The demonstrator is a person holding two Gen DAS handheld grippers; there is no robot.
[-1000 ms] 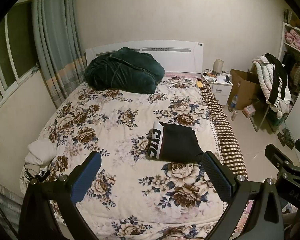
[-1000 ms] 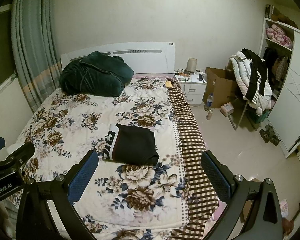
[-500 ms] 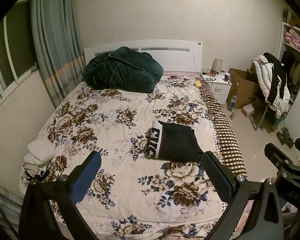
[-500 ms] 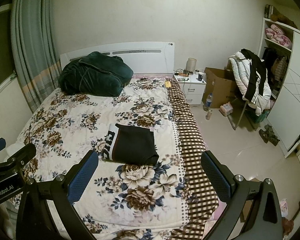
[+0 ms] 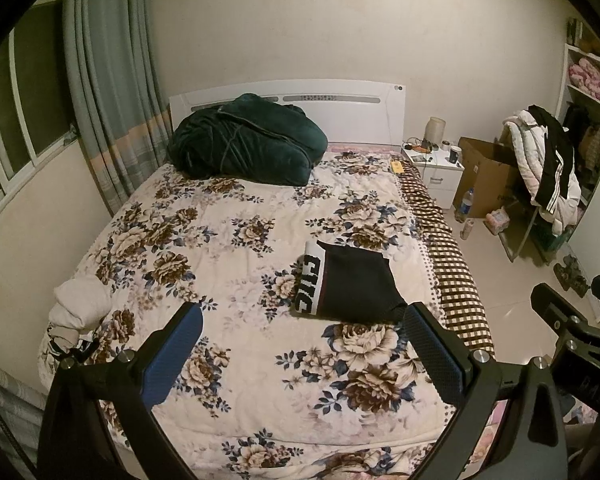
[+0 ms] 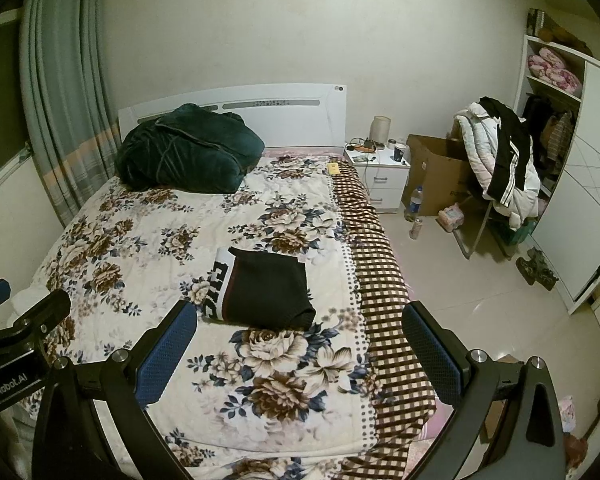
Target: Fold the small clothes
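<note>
A small black garment [image 5: 352, 286] with a white lettered waistband lies folded flat on the floral bedspread [image 5: 228, 248], toward the bed's right side; the right wrist view shows the same garment [image 6: 266, 290]. My left gripper [image 5: 300, 344] hovers open above the bed's foot, well short of the garment, nothing between its blue pads. My right gripper [image 6: 300, 344] is open too, held back from the garment and empty. A bunched white cloth [image 5: 82, 306] sits at the bed's left edge.
A dark green bundle of bedding [image 5: 244, 142] lies against the white headboard. A checked blanket [image 6: 380, 280] hangs over the bed's right side. A nightstand [image 6: 380, 174], a cardboard box [image 6: 436, 176], bottles and a chair piled with coats [image 6: 500, 164] stand on the tiled floor at right.
Both grippers have drifted slightly back from the bed; the view shifts a little. The garment has not moved and both grippers stay open.
</note>
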